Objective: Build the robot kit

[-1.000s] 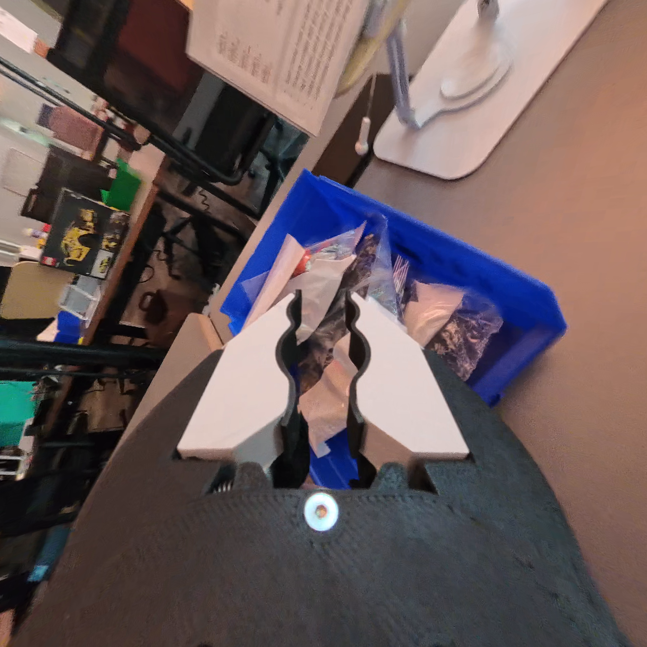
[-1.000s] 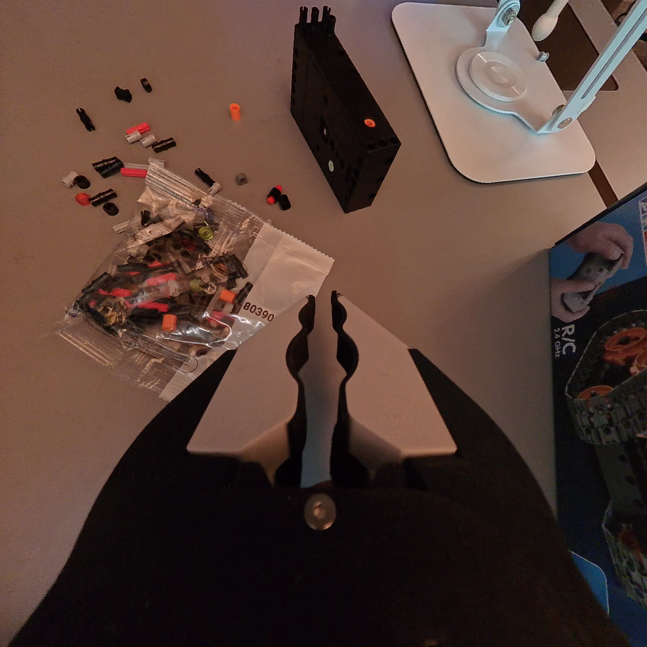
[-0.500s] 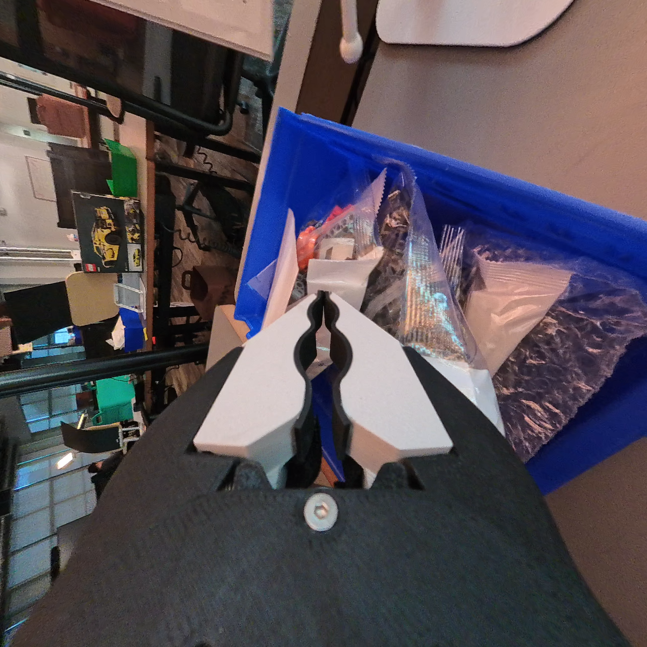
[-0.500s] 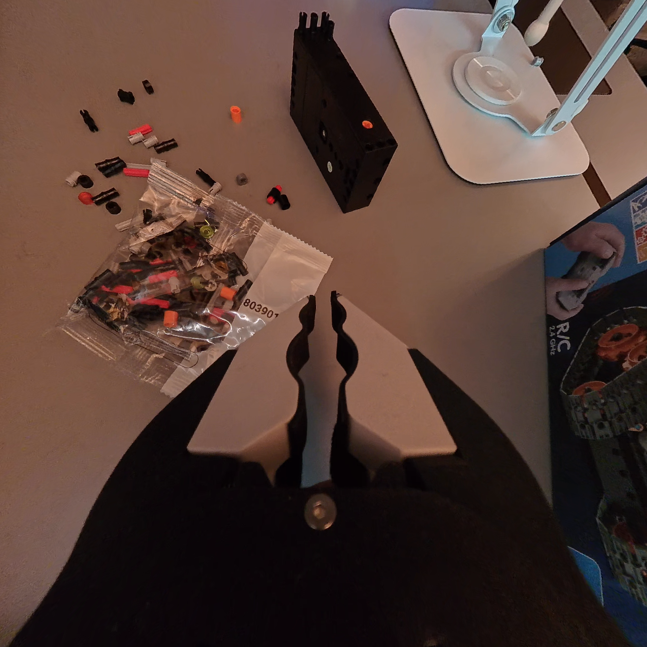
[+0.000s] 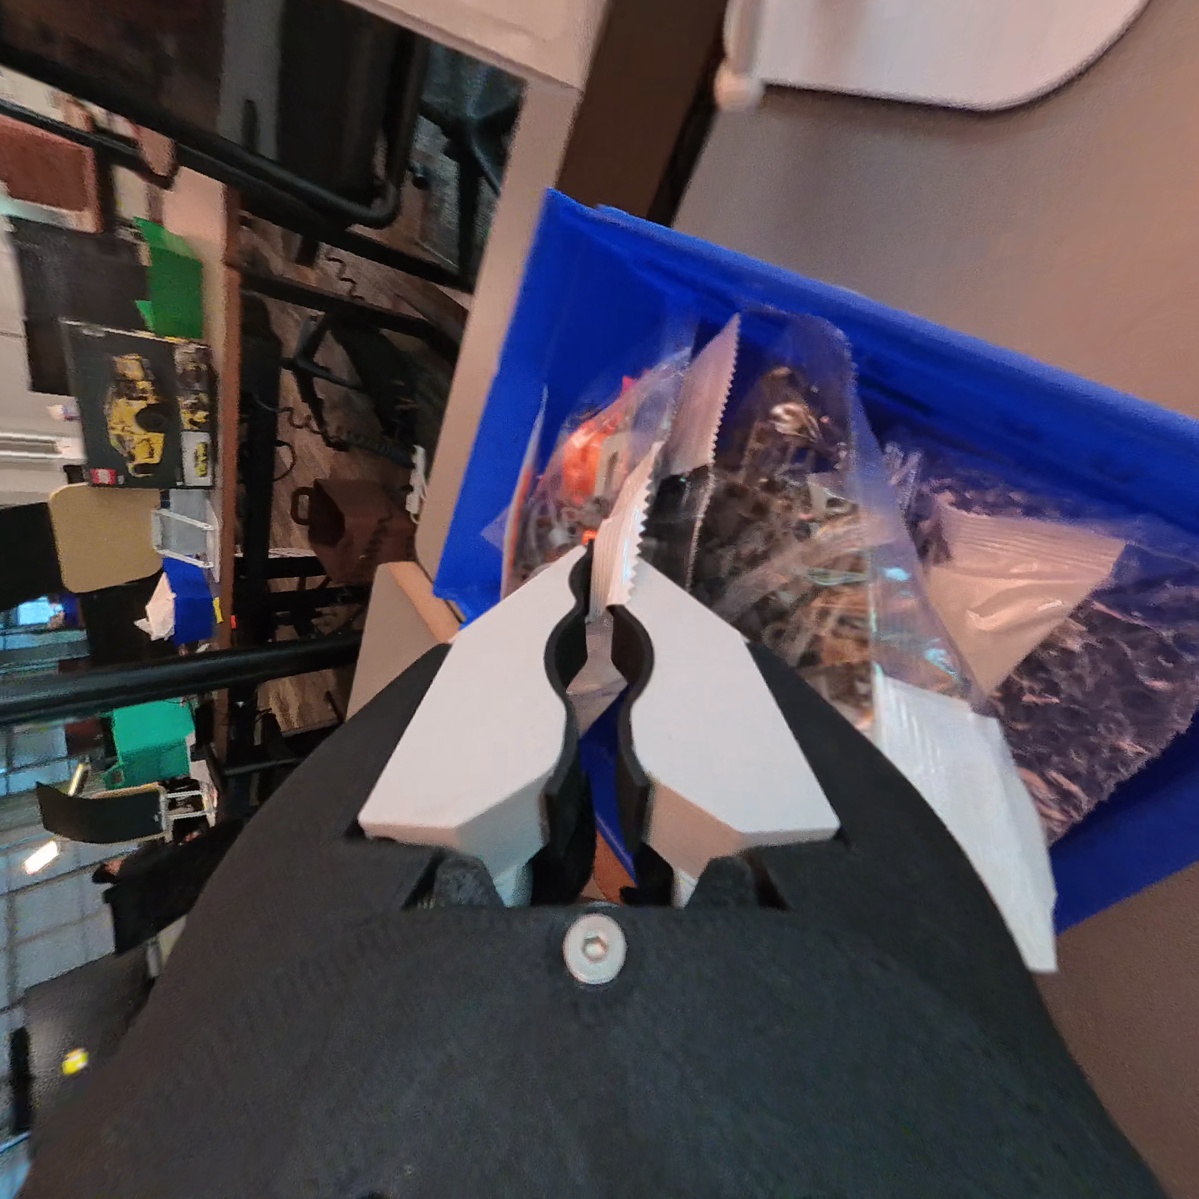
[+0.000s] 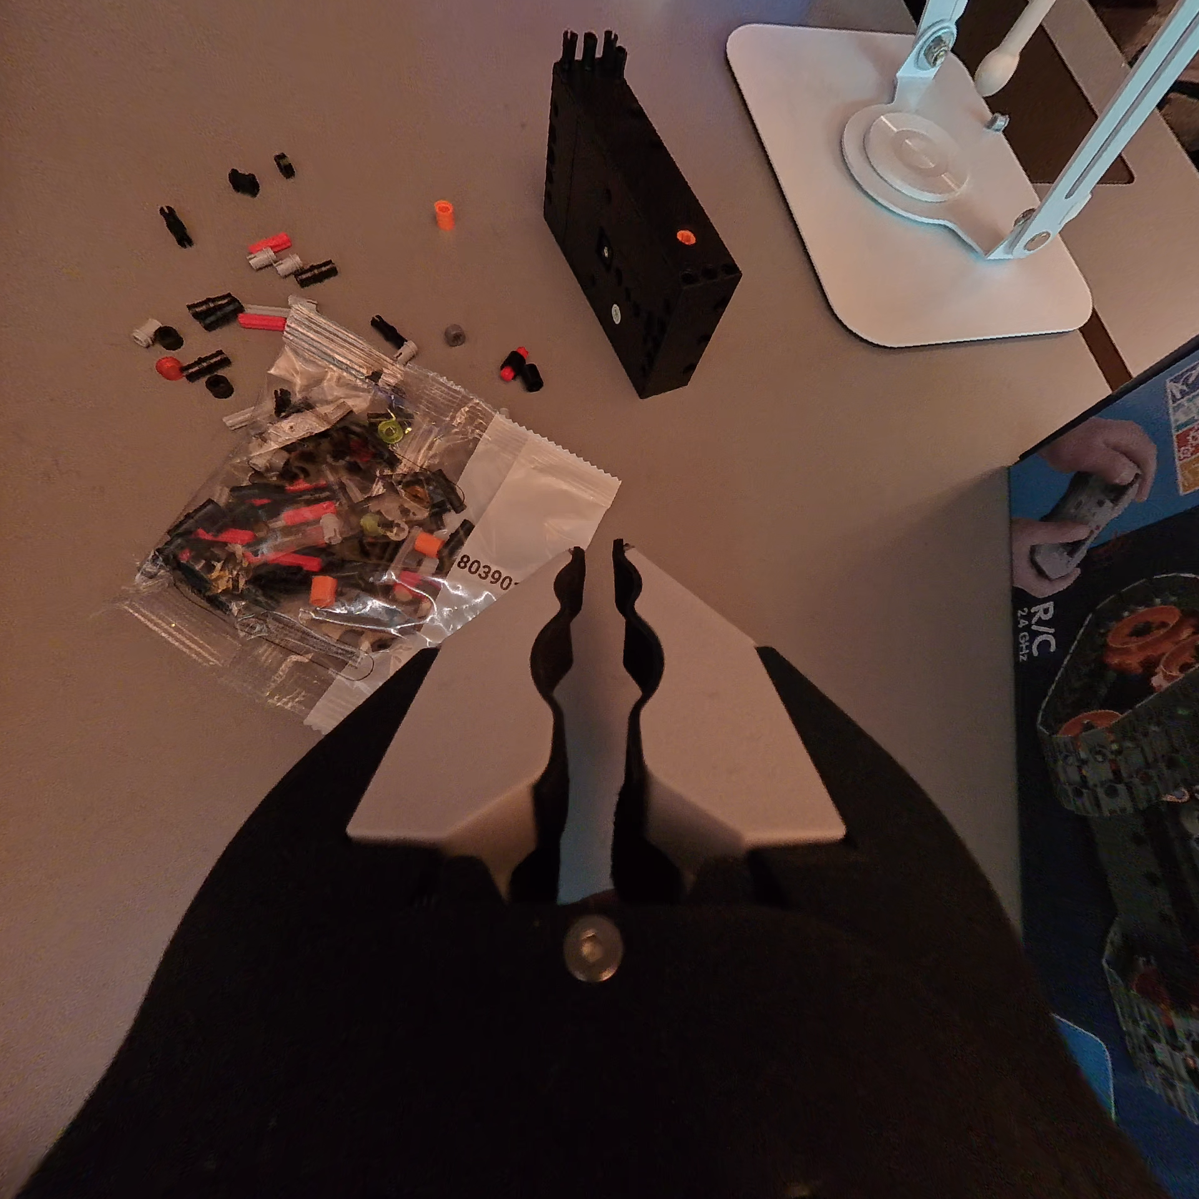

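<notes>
My left gripper (image 5: 602, 587) is shut on the white serrated edge of a clear plastic bag of small parts (image 5: 619, 519), which stands in a blue bin (image 5: 973, 383) among other bags (image 5: 811, 519). My right gripper (image 6: 598, 551) is open with a narrow gap and holds nothing; it hovers over the bare table. A clear bag of small black, red and orange parts (image 6: 337, 525) lies on the table just left of its fingertips. Loose small parts (image 6: 259, 292) lie scattered beyond that bag.
A black block (image 6: 636, 246) stands on the table ahead of the right gripper. A white lamp base (image 6: 908, 188) is at the far right, and also shows in the left wrist view (image 5: 941, 52). A printed toy box (image 6: 1116, 714) lies at the right edge. Shelves lie beyond the table's edge (image 5: 467, 402). There is about 50 cm between the tips of the two grippers.
My left gripper's jaws closed on the bag's white edge in the bin, and the bag has risen a little with it. My right gripper has barely moved.
</notes>
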Demonstrator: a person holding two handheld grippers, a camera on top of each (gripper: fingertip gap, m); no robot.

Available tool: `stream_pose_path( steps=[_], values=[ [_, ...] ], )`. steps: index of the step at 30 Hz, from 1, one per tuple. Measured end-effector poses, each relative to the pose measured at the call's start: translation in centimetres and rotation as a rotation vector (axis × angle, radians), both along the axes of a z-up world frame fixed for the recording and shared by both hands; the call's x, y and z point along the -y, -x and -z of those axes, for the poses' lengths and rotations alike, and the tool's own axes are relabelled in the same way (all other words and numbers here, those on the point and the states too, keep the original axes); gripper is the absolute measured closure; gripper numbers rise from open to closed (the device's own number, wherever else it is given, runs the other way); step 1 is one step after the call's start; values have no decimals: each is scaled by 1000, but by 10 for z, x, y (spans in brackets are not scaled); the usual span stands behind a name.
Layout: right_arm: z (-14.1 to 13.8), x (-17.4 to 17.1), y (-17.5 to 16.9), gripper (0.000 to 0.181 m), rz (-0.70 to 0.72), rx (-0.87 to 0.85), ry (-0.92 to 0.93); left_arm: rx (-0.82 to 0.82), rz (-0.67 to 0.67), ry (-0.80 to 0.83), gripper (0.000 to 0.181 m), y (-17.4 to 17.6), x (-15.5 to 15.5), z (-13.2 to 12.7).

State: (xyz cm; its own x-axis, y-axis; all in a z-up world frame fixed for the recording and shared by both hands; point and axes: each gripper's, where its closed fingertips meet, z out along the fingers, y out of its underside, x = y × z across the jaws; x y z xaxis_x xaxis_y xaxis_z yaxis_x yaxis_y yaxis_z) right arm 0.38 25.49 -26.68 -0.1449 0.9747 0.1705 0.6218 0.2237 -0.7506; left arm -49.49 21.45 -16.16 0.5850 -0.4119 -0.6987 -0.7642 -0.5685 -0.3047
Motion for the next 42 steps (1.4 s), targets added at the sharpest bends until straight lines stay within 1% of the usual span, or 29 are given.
stream_pose_path(
  steps=[3,7,11,13,22,30,34,37,39,40,42],
  values=[
    [-1,0,0,174,2,-2,-2,57,-20,-108,181,4,3,-26],
    [-5,1,1,175,1,-12,-1,121,-28,-231,181,6,17,-64],
    [-7,3,2,175,-5,-20,-2,200,-42,-313,181,7,32,-96],
    [-8,5,3,175,-9,-20,-5,230,-51,-332,181,8,38,-107],
    [-14,7,3,175,-14,-38,-11,337,-57,-412,181,-2,51,-141],
    [-18,8,4,175,-16,-50,-12,373,-72,-468,181,-11,59,-167],
    [-22,4,5,169,11,-68,-5,375,-75,-498,181,-21,65,-183],
    [-33,-1,7,163,52,-99,-23,351,-69,-512,181,-33,72,-194],
    [-48,-2,11,159,82,-132,-65,348,-54,-523,181,-47,77,-200],
    [-60,-1,15,157,95,-158,-91,348,-44,-526,181,-55,80,-203],
    [-93,9,29,154,122,-245,-145,354,-24,-543,181,-73,87,-210]
  ],
)
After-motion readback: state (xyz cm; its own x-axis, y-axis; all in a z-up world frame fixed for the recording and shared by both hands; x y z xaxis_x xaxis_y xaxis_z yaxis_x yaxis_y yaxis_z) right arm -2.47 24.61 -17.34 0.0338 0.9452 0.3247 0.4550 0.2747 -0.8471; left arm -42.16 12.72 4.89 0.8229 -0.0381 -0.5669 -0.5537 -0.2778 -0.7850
